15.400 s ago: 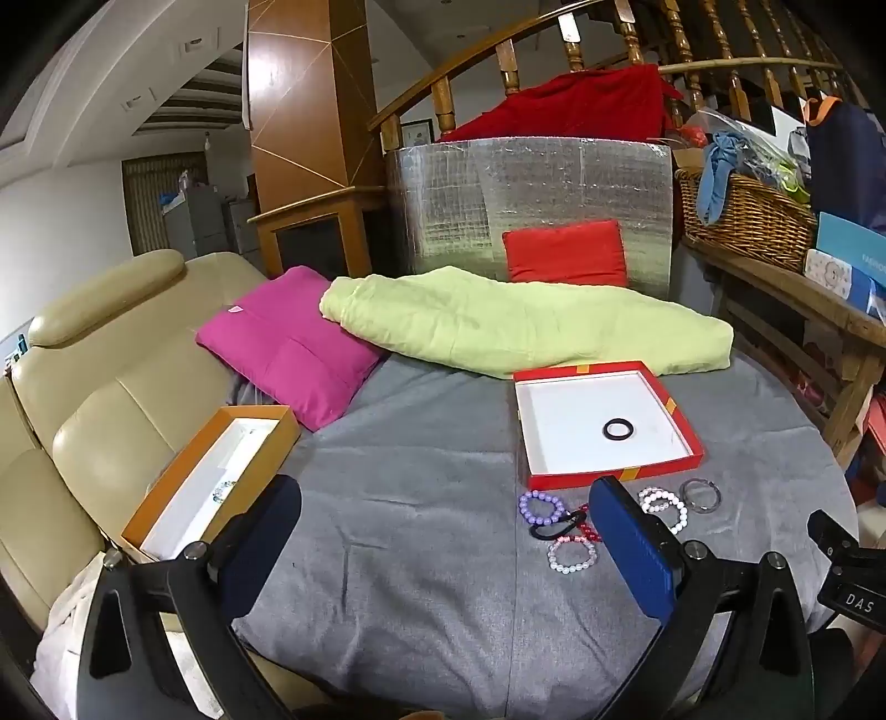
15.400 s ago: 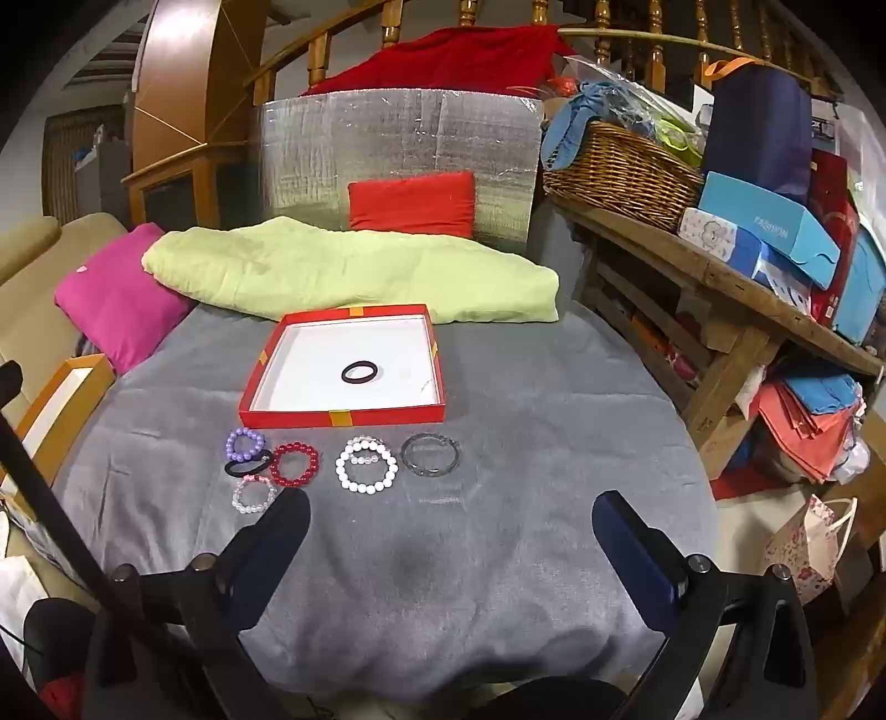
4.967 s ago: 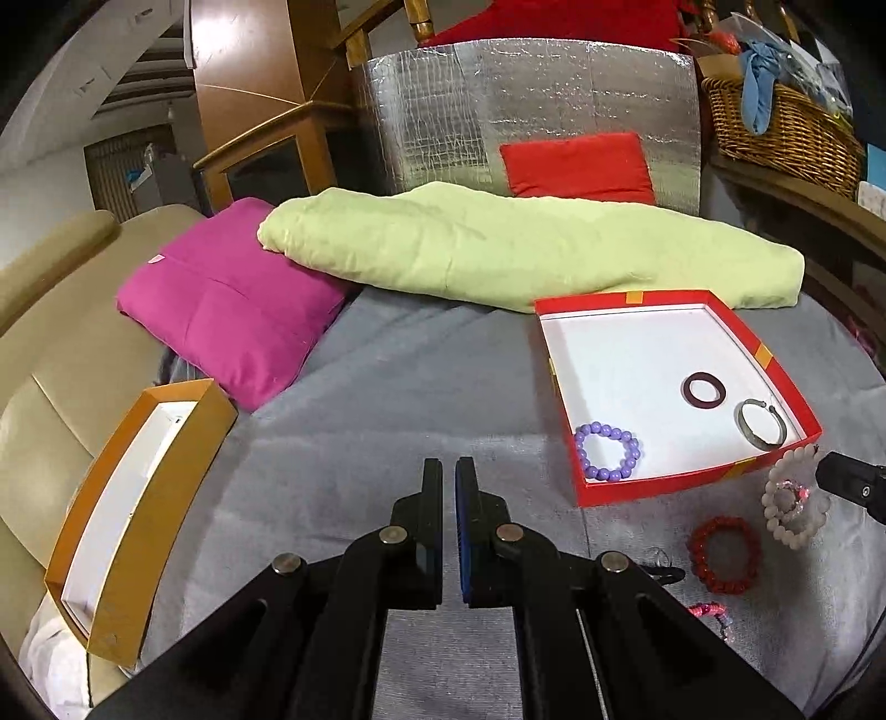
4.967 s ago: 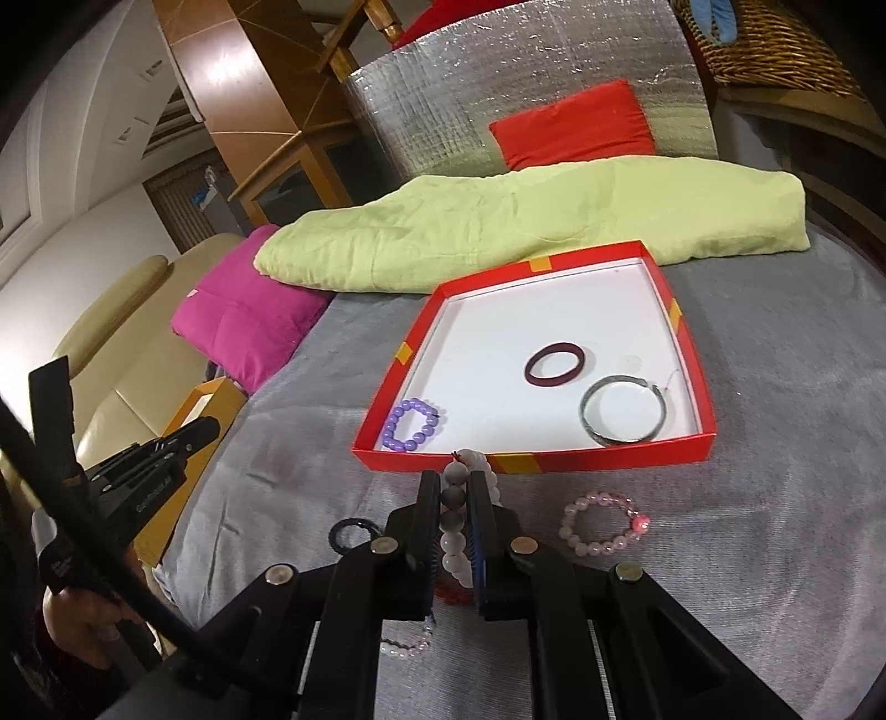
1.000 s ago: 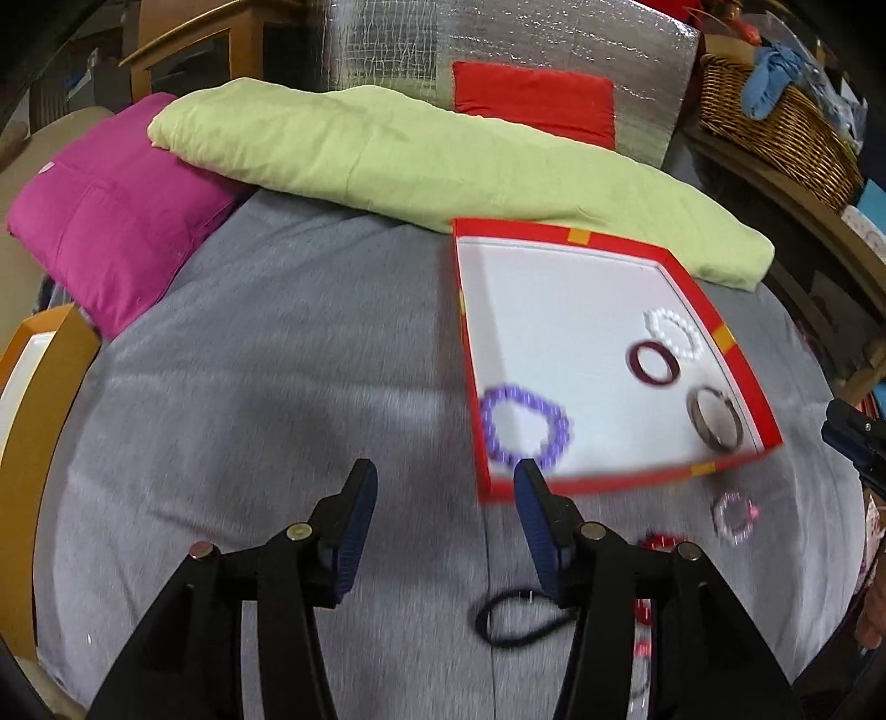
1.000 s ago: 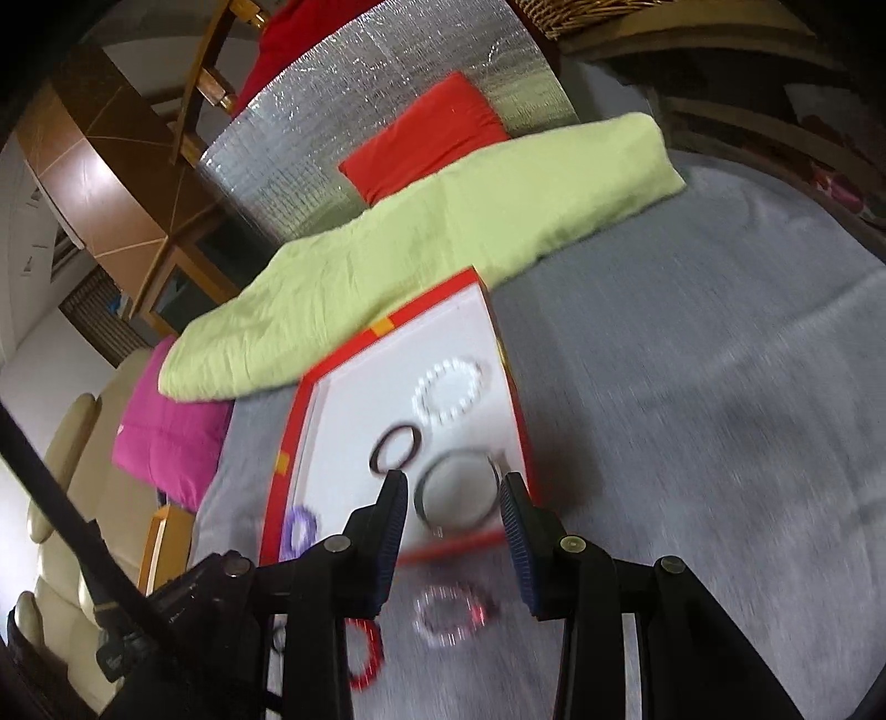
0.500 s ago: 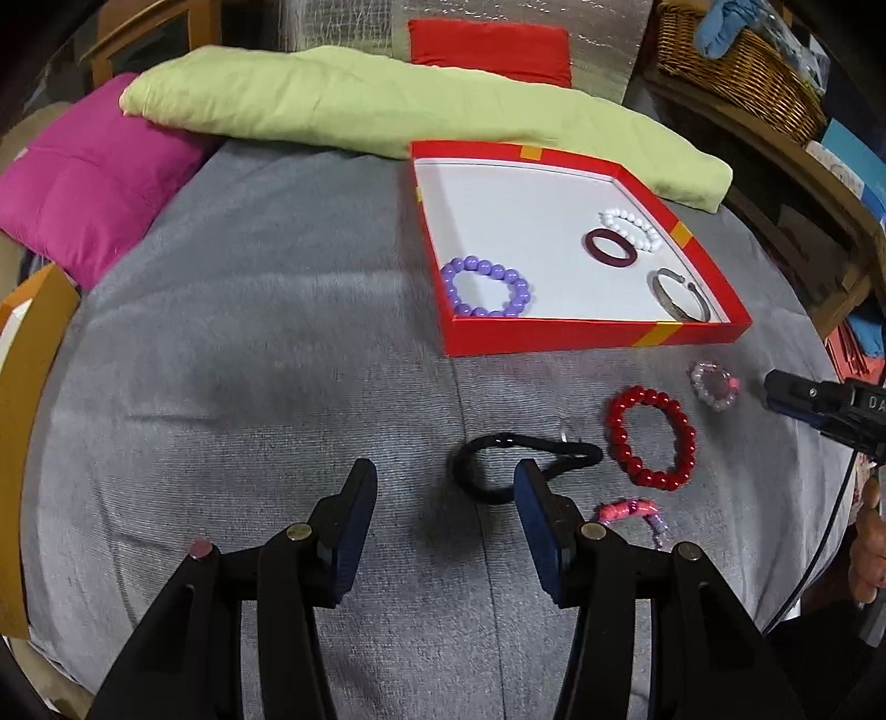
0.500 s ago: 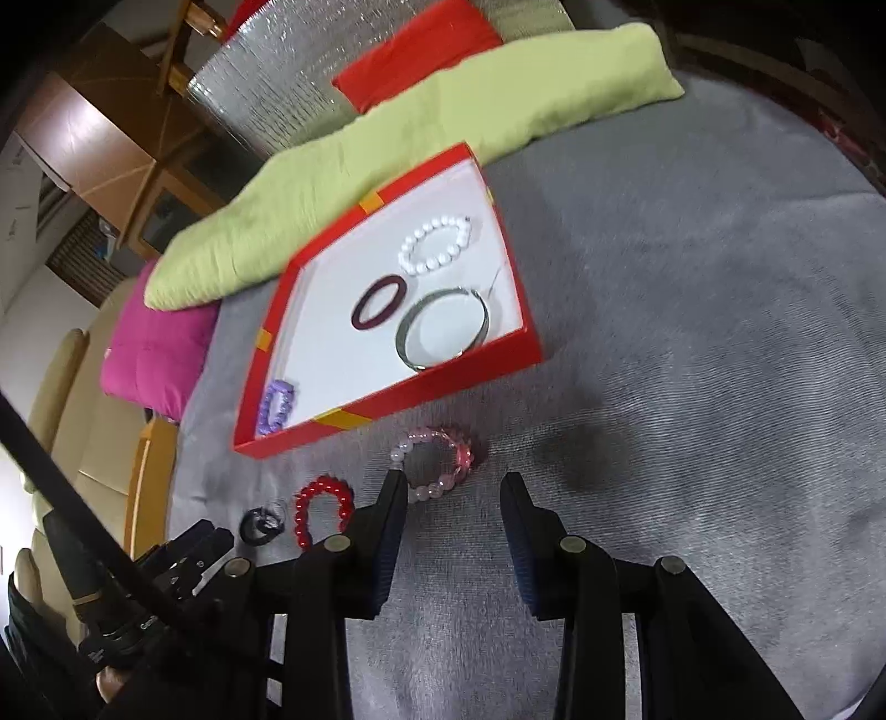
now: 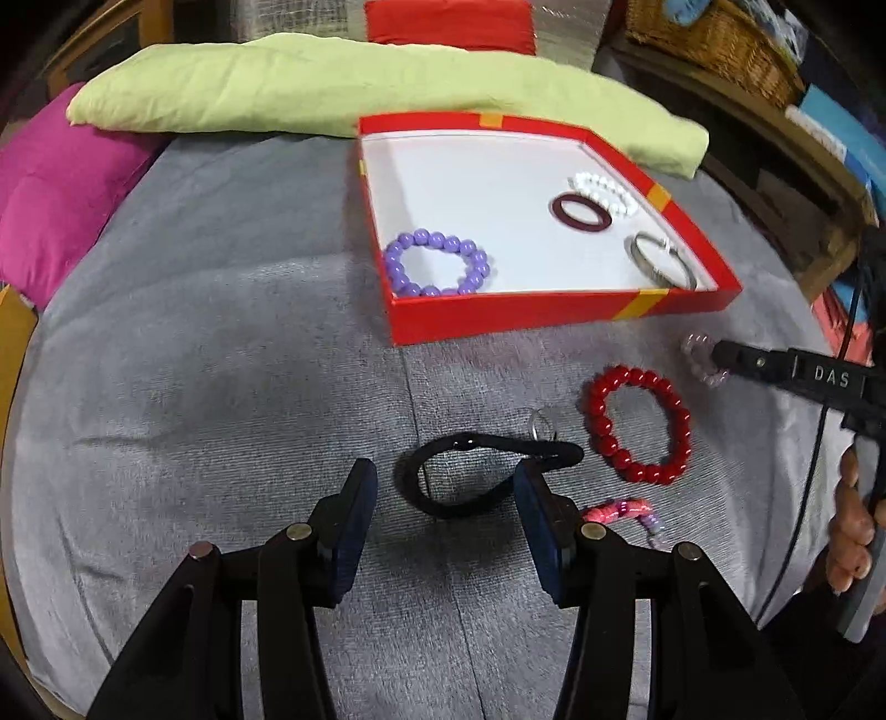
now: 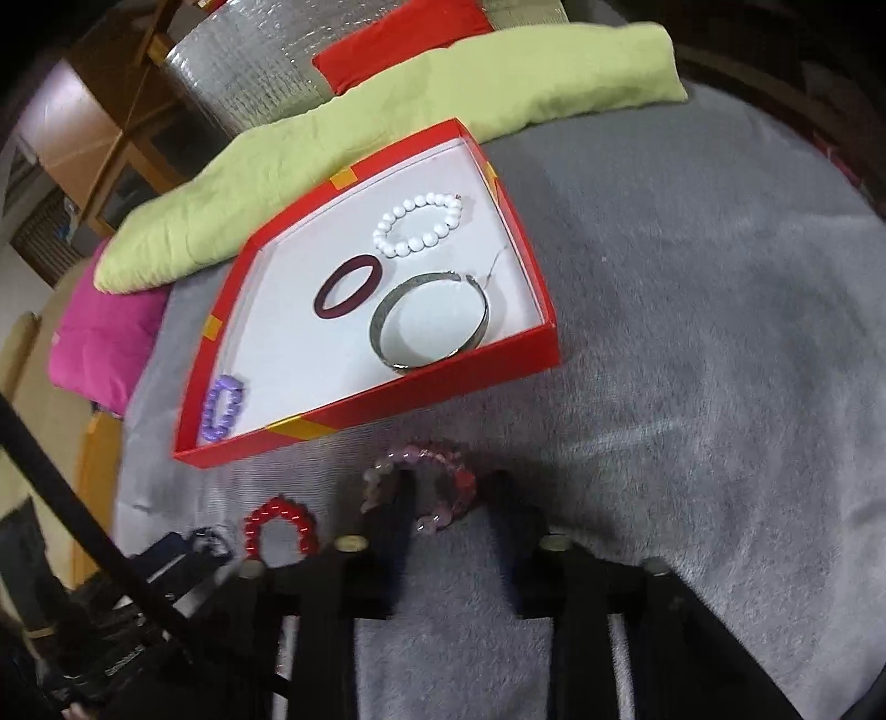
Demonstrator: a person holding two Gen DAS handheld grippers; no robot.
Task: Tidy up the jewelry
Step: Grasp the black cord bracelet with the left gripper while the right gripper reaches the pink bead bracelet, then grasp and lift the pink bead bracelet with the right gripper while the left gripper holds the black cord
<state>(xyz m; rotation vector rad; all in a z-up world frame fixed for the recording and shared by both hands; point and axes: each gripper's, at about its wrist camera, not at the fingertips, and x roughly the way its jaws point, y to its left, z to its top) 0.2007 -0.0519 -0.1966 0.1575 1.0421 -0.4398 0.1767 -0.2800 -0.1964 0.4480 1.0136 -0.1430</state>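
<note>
Meanwhile, two grippers work the bracelets

Over a grey cloth (image 9: pixel 221 360), the left gripper (image 9: pixel 446 493) hangs spread around a black band (image 9: pixel 476 471), not pinching it. At three o'clock, the right gripper (image 10: pixel 451 501) is closing, a pink bead bracelet (image 10: pixel 426 487) between its fingers. At twelve o'clock a red tray (image 9: pixel 531 315) holds four bracelets; a red bead bracelet (image 9: pixel 637 423) lies outside.

A home: cushions (image 9: pixel 50 205), wicker basket (image 9: pixel 714 50), wooden cabinet (image 10: pixel 99 138).

Four bracelets (image 9: pixel 437 263) lie in the box (image 9: pixel 554 315); others before it.
</note>
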